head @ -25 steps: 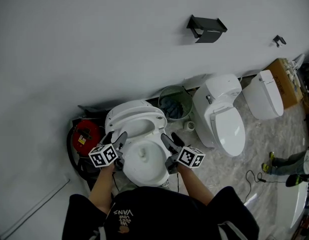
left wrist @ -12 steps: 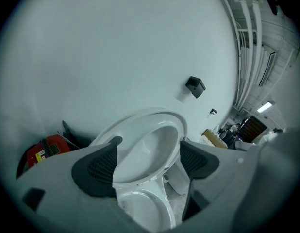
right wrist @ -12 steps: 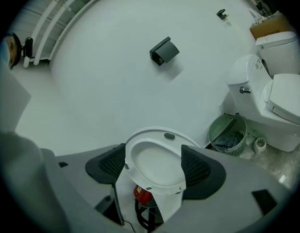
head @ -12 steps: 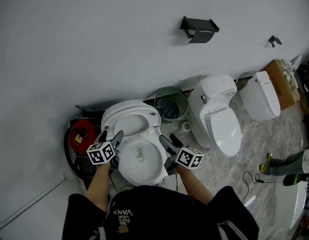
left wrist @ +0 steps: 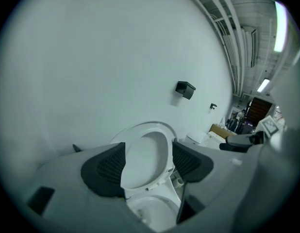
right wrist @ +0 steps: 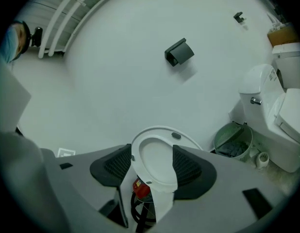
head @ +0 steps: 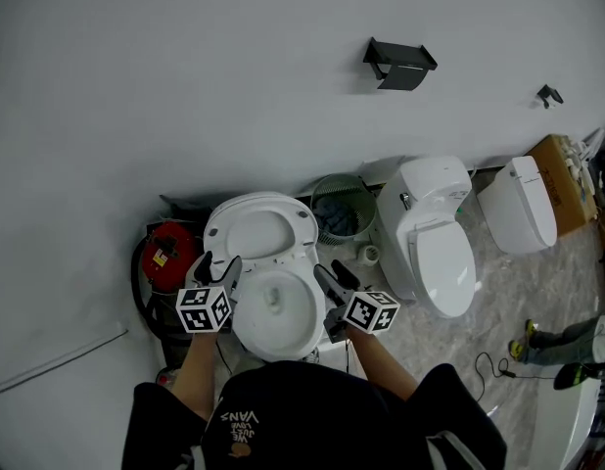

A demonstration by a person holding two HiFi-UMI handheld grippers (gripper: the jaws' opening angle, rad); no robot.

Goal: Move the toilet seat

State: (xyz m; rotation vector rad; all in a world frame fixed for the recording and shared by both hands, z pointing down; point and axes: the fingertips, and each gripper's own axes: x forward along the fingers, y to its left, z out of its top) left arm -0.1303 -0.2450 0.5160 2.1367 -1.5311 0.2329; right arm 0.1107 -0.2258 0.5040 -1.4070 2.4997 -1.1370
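A white toilet stands against the wall, its seat and lid raised upright over the open bowl. My left gripper hovers by the bowl's left rim and my right gripper by its right rim. Both are open; their jaws have just been closing a little, with nothing pressed between the pads. In the left gripper view the raised seat shows beyond the gap of the left gripper. In the right gripper view the seat shows beyond the right gripper.
A red canister with a black hose sits left of the toilet. A green waste basket stands to its right, then a second toilet and a third. A black holder hangs on the wall. A cardboard box is far right.
Both grippers have lifted slightly beside the bowl and rolled a little. Their jaws stand narrower than before. The seat stays raised against the wall.
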